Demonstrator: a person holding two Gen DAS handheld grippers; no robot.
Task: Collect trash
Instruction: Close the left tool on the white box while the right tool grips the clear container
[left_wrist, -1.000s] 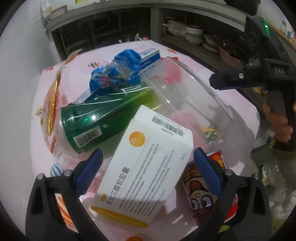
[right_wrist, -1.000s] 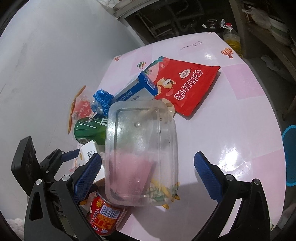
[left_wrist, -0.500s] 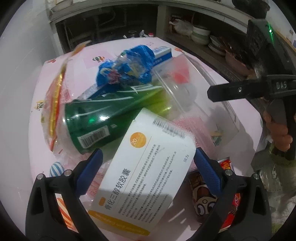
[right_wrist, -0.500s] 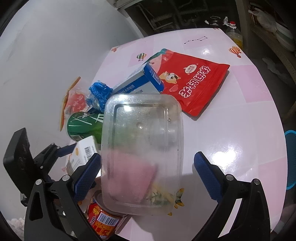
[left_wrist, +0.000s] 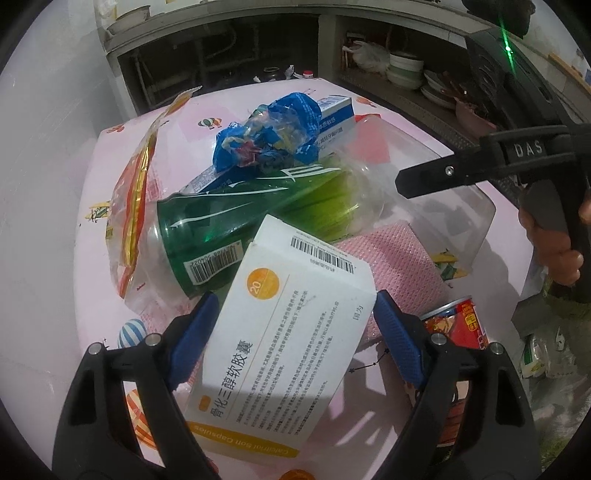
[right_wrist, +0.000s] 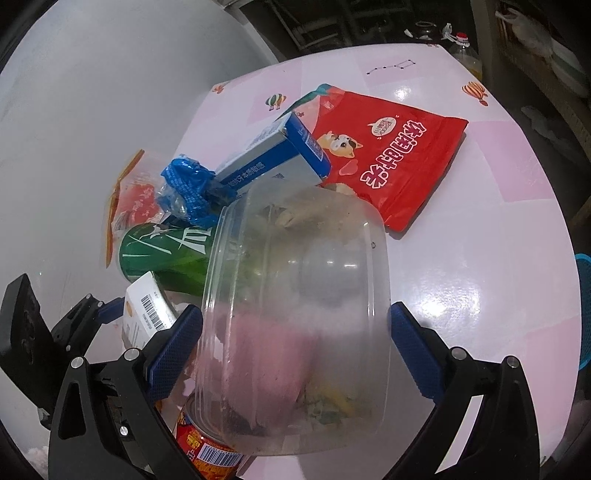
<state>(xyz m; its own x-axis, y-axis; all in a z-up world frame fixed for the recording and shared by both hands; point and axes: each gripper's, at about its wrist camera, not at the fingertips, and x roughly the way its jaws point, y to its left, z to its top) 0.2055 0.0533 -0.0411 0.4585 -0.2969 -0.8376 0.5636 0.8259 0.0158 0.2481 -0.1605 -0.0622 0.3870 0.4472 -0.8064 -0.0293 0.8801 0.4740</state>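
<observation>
A pile of trash lies on the pink table. My left gripper is open with its pads on either side of a white medicine box, which also shows in the right wrist view. My right gripper is open around a clear plastic container that lies upside down over a pink cloth. Behind lie a green can, a blue crumpled wrapper, a blue-white carton and a red snack bag. A red can lies at the near edge.
A clear and orange wrapper lies at the table's left edge by the white wall. Dark shelves with bowls stand behind the table. A bottle stands past the far edge. The table's right part is bare.
Both grippers have moved closer to the pile. The left pads now flank the white box and the right pads now flank the clear container, which looms larger.
</observation>
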